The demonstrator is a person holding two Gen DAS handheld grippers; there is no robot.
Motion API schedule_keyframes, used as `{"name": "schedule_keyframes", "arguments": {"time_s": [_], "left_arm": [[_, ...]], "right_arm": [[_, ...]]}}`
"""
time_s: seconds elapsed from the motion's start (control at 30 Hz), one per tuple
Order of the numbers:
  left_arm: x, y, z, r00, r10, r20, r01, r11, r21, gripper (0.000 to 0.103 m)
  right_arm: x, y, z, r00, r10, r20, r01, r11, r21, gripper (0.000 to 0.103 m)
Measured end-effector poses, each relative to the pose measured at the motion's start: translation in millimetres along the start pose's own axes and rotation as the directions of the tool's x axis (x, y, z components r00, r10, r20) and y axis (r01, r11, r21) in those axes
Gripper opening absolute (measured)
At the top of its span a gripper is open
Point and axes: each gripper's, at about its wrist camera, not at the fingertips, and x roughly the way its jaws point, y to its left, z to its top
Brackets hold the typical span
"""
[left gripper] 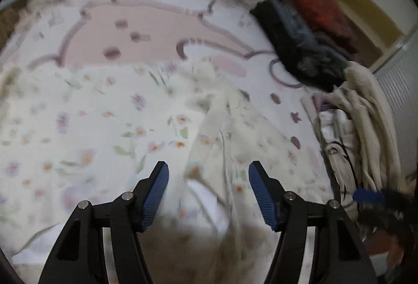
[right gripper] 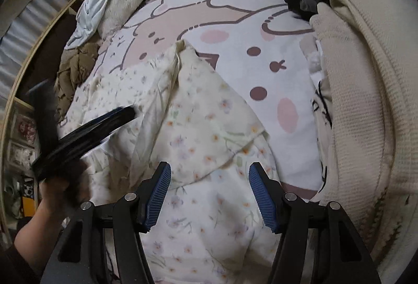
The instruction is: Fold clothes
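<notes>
**On the bed: floral garment half-arranged, both grippers empty**

On the bed (right gripper: pixel 261 69), the floral garment (right gripper: pixel 198 153) lies crumpled across the cartoon-print cover, one flap turned over on itself, edges uneven. It sits just in front of both cameras.

- Left hand-held gripper (left gripper: pixel 208 192): jaws apart, nothing between the pads, hanging over a loose strip of the garment (left gripper: pixel 130 127). The left view is blurred, so fine detail there is unreliable.
- Right hand-held gripper (right gripper: pixel 209 192): jaws apart, no cloth pinched, above the garment's near edge.
- Cream knit (right gripper: pixel 365 88) is heaped at the right of the bed, touching the garment's side or close to it; can't tell which. Dark and red clothes (left gripper: pixel 308 30) are piled at the far right corner.

My read: between grasps, early in the fold. The garment isn't flat yet.

Next move needs: pick two matching corners or a hem, one per gripper, drop onto the cloth, pinch a single layer only, then pull taut to flatten before folding. Risk is grabbing the bed cover along with the thin fabric.
</notes>
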Motion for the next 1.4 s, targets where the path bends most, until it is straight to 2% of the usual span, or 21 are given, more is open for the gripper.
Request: {"name": "schedule_keyframes", "arguments": {"time_s": [0.03,0.17,0.23,0.4,0.47,0.5,0.57,0.67,0.73,0.8,0.87,0.93,1.0,1.13,1.2,1.3,1.33,1.37,1.4], "left_arm": [[7.2,-3.9,3.1,1.0,-0.014,-0.015,0.014,1.0,0.002,0.063],[15.1,-41.9,5.2,0.995,-0.1,-0.016,0.101,0.988,0.115,0.064],[20.5,-57.3,5.0,0.988,-0.15,-0.034,0.153,0.977,0.15,0.067],[19.5,-61.1,-3.5,0.954,-0.297,-0.049,0.3,0.951,0.079,0.069],[11.9,-57.8,-8.7,0.937,-0.348,-0.036,0.349,0.936,0.037,0.069],[4.7,-55.4,-12.2,0.935,-0.354,-0.024,0.354,0.935,0.028,0.069],[-13.1,-50.6,-22.3,0.935,-0.355,0.002,0.355,0.935,0.022,0.069],[-39.5,-49.0,-44.0,0.938,-0.345,0.035,0.344,0.938,0.045,0.069],[-50.6,-49.5,-61.0,0.942,-0.331,0.047,0.329,0.943,0.049,0.069],[-55.9,-50.0,-79.0,0.942,-0.331,0.049,0.329,0.943,0.039,0.069],[-59.7,-50.8,-97.9,0.941,-0.336,0.049,0.335,0.942,0.024,0.069],[-62.1,-50.2,-115.5,0.938,-0.343,0.044,0.343,0.939,0.009,0.069],[-60.9,-48.0,-130.0,0.935,-0.355,0.024,0.355,0.935,-0.006,0.069],[-56.1,-47.1,-150.7,0.942,-0.334,-0.01,0.334,0.942,0.011,0.069],[-51.5,-45.8,-157.5,0.948,-0.317,-0.021,0.317,0.948,0.023,0.069],[-46.9,-45.5,-161.3,0.954,-0.3,-0.017,0.301,0.953,0.041,0.069],[-46.6,-45.9,-161.8,0.954,-0.298,-0.013,0.298,0.953,0.049,0.069],[-47.3,-46.6,-161.8,0.955,-0.295,-0.008,0.295,0.954,0.056,0.069],[-49.9,-48.2,-161.3,0.957,-0.292,-0.001,0.291,0.955,0.064,0.069]], "right_arm": [[0.9,-1.4,3.1,1.0,0.009,-0.002,-0.009,1.0,0.006,0.063],[4.9,-14.8,14.5,0.997,0.081,-0.006,-0.08,0.994,0.07,0.063],[8.1,-23.3,20.0,0.991,0.132,-0.005,-0.13,0.984,0.125,0.063],[12.2,-53.5,28.6,0.969,0.247,0.009,-0.238,0.922,0.306,0.063],[11.7,-56.7,29.8,0.964,0.266,0.016,-0.257,0.909,0.327,0.063],[12.3,-54.1,30.5,0.966,0.26,0.009,-0.249,0.916,0.314,0.063],[14.1,-49.1,32.2,0.971,0.237,-0.005,-0.226,0.932,0.283,0.063],[22.1,-41.4,30.4,0.988,0.15,-0.036,-0.139,0.967,0.212,0.063],[30.9,-34.0,27.4,0.997,0.045,-0.063,-0.036,0.989,0.143,0.061],[41.2,-26.3,23.4,0.994,-0.074,-0.087,0.079,0.995,0.064,0.055],[53.2,-16.6,17.7,0.972,-0.208,-0.109,0.205,0.978,-0.036,0.051],[64.4,-9.5,10.5,0.943,-0.307,-0.125,0.293,0.948,-0.121,0.051],[71.3,-5.7,4.7,0.92,-0.367,-0.135,0.341,0.923,-0.18,0.051],[88.1,-3.6,-12.0,0.862,-0.475,-0.177,0.403,0.854,-0.328,0.051],[90.5,-3.2,-16.1,0.854,-0.49,-0.176,0.403,0.837,-0.37,0.051],[89.3,-7.8,-14.4,0.86,-0.472,-0.195,0.383,0.849,-0.364,0.051],[87.9,-9.9,-13.3,0.869,-0.449,-0.208,0.361,0.862,-0.355,0.042],[84.2,-13.2,-11.4,0.884,-0.41,-0.226,0.328,0.887,-0.325,0.026],[80.2,-16.7,-9.5,0.898,-0.367,-0.243,0.293,0.911,-0.291,0.016]]}}
